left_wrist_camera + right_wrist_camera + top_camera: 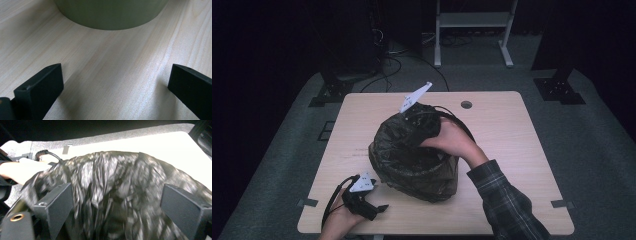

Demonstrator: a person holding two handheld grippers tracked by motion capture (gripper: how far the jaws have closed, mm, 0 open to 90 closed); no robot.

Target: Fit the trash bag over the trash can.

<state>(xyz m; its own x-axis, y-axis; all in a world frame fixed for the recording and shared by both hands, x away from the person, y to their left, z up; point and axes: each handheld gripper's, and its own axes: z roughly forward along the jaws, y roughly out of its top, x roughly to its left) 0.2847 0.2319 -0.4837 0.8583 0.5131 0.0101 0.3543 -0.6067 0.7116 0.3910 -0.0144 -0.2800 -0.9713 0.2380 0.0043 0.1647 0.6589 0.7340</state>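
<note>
High view: bin (pixel 422 172) lined with a black bag (pixel 397 137), opening up, on pale wooden table (pixel 512 145), dark room.
Left gripper (pixel 379 200) and right gripper (pixel 414 122): jaws spread, empty.

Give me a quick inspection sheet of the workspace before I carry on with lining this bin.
Surface: light wooden table, with a round grommet hole near the far edge.
Job's things: green bin mid-table, draped in a black bag.
Clutter: nothing seen on the table.
Grippers: right gripper at the bin's far rim, jaws open with bag film between them, not pinched. Left gripper open near the table's near-left edge, low over bare wood, aimed at the bin's base.
Cables: a black cable loops from the left gripper; more wires on the floor behind.
Surroundings: grey carpet, a white stand, dark background.
</note>
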